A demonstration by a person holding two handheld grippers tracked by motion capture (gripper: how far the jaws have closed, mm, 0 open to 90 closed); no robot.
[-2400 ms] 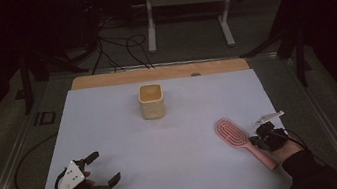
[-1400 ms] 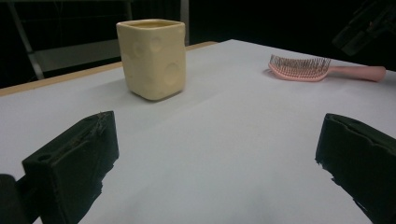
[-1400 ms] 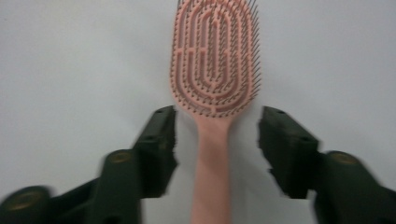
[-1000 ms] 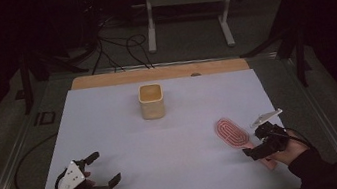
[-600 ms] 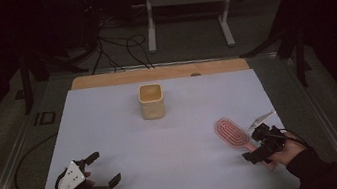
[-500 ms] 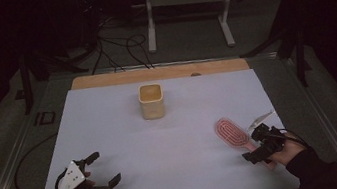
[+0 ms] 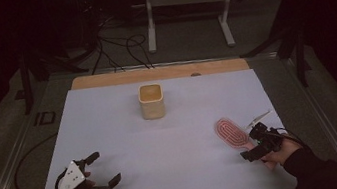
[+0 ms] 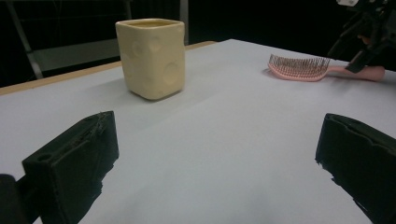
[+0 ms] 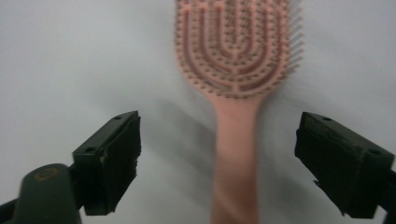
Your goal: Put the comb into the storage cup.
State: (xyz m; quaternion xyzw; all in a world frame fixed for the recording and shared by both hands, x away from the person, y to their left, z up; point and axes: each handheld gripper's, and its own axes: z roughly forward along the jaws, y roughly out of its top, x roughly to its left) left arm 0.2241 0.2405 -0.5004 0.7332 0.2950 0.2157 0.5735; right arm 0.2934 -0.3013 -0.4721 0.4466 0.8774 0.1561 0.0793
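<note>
**Hovering over the brush handle**

Lying bristles-up near the right edge of the table [image 7: 126, 131], the pink hairbrush [image 9: 233, 79] is seen with its handle between the wide-spread fingers [image 9: 112, 154] of the right gripper [image 7: 257, 143]; no contact is visible. The left gripper [image 7: 98, 174] is held at the near left, its fingers [image 8: 77, 163] also wide apart around nothing. A cream cup [image 7: 151, 101] is seen standing mid-table.

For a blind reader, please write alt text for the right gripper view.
A pink hairbrush lies bristles up on a white table, its handle pointing toward the camera between the two open black jaws of the right gripper. The jaws stand apart from the handle on either side.
</note>
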